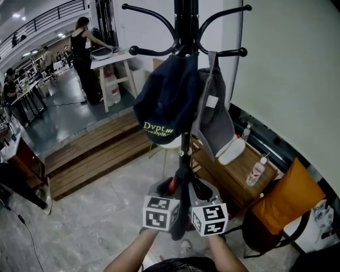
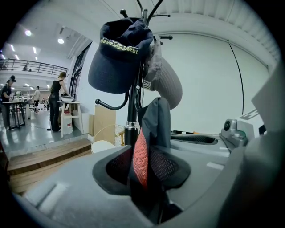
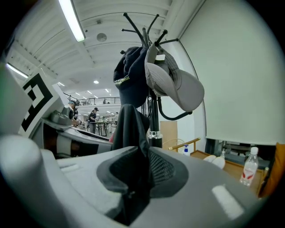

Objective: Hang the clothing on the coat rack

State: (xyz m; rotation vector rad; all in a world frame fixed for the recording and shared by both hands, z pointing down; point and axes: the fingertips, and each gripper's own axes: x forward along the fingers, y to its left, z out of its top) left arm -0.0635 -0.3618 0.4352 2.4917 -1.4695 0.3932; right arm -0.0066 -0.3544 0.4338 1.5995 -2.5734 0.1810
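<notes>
- Workshop hall with a grey floor, a low wooden step [image 1: 95, 154] and a pale wall [image 1: 287, 79] behind: a black coat rack [image 1: 186, 21] stands in front of the person, its pole running down the middle of the head view.
- Two caps already hang close against the pole, a navy cap [image 1: 164, 101] on its left side and a grey cap [image 1: 215, 122] on its right.
- Low against the pole, beneath both caps, a dark garment [image 1: 182, 210] with a red woven strip is gathered into a narrow bunch; its long axis stands upright, roughly parallel to the pole.
- Left gripper [image 1: 166, 194], just left of the pole, has its jaws closed onto the bunch, with cloth and red strip rising from between them in its own view [image 2: 153, 129].
- Right gripper [image 1: 203, 195], just right of the pole, is likewise clamped on the same cloth [image 3: 129, 133], which stands up from its jaws.
- Both grippers sit level and equally near the pole, so neither has the shorter reach.
- Upper hooks [image 1: 139, 9] curl bare, well above the garment and above the caps; judged from this, the hanging is not yet done and calls for a straight lift up past the cap brims.
</notes>
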